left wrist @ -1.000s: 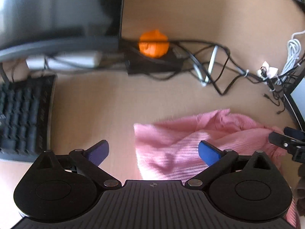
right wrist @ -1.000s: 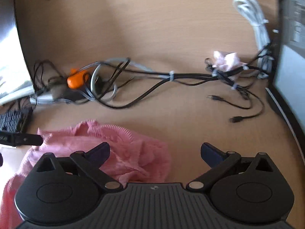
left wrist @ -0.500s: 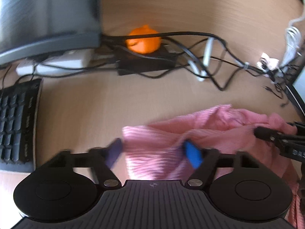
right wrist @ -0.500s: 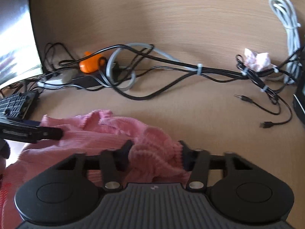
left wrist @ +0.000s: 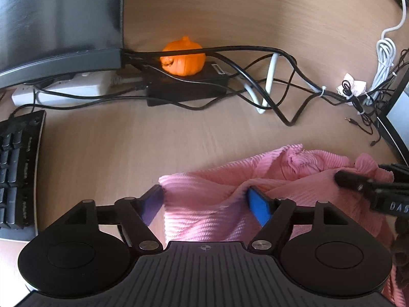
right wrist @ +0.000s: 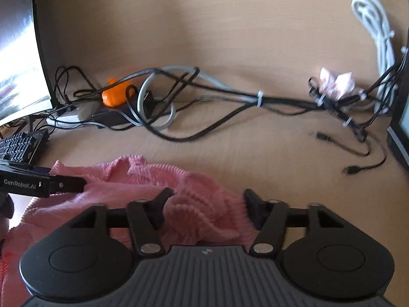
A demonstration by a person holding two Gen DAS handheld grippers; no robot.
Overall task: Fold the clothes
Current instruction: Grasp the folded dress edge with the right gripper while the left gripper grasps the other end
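A pink ribbed knit garment (left wrist: 314,163) lies crumpled on the wooden desk (left wrist: 127,148). My left gripper (left wrist: 204,194) straddles its left edge. The jaws are opening, and a loose fold of the knit lies between the fingers, which touch the fabric without squeezing it. My right gripper (right wrist: 208,194) straddles the garment's (right wrist: 115,176) bunched right edge, its jaws opening too, with ruffled cloth between them. Each gripper's finger shows in the other's view: right (left wrist: 358,184), left (right wrist: 64,183), both against the cloth.
A tangle of black and white cables (right wrist: 230,97) runs across the desk behind the garment. An orange pumpkin figure (left wrist: 182,57) sits on a black box. A monitor (left wrist: 58,25) and keyboard (left wrist: 18,168) stand at left, and another screen's edge (left wrist: 395,117) at right.
Both grippers stood wide one second ago, closed in on the pink cloth half a second ago, and now stand wider again. The cloth edges stay bunched between the fingers.
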